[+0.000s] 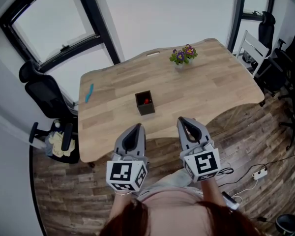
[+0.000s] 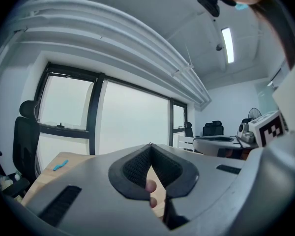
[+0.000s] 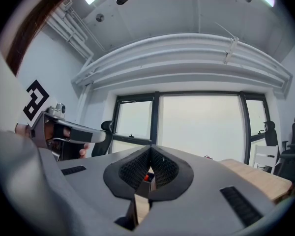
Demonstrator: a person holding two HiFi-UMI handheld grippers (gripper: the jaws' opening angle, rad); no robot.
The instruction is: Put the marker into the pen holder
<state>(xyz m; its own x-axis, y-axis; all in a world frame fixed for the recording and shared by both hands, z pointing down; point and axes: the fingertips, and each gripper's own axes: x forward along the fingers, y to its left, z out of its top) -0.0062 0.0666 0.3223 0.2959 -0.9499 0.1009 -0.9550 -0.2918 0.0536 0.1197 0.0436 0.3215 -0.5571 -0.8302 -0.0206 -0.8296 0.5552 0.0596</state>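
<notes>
Pen holder point(image 1: 145, 103): centre of table point(image 1: 211, 82) | marker point(image 1: 147, 101): inside it (red end showing) | left gripper point(image 1: 136, 128), right gripper point(image 1: 183, 121): jaws closed, empty, off near edge

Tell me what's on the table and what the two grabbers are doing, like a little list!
table: wooden
pen holder: black, near the table's middle, something red inside
blue marker: lying flat near the left edge, not in the holder
flowers: small pot at the far side
left gripper: jaws together, holding nothing, at the near edge
right gripper: jaws together, holding nothing, at the near edge
</notes>
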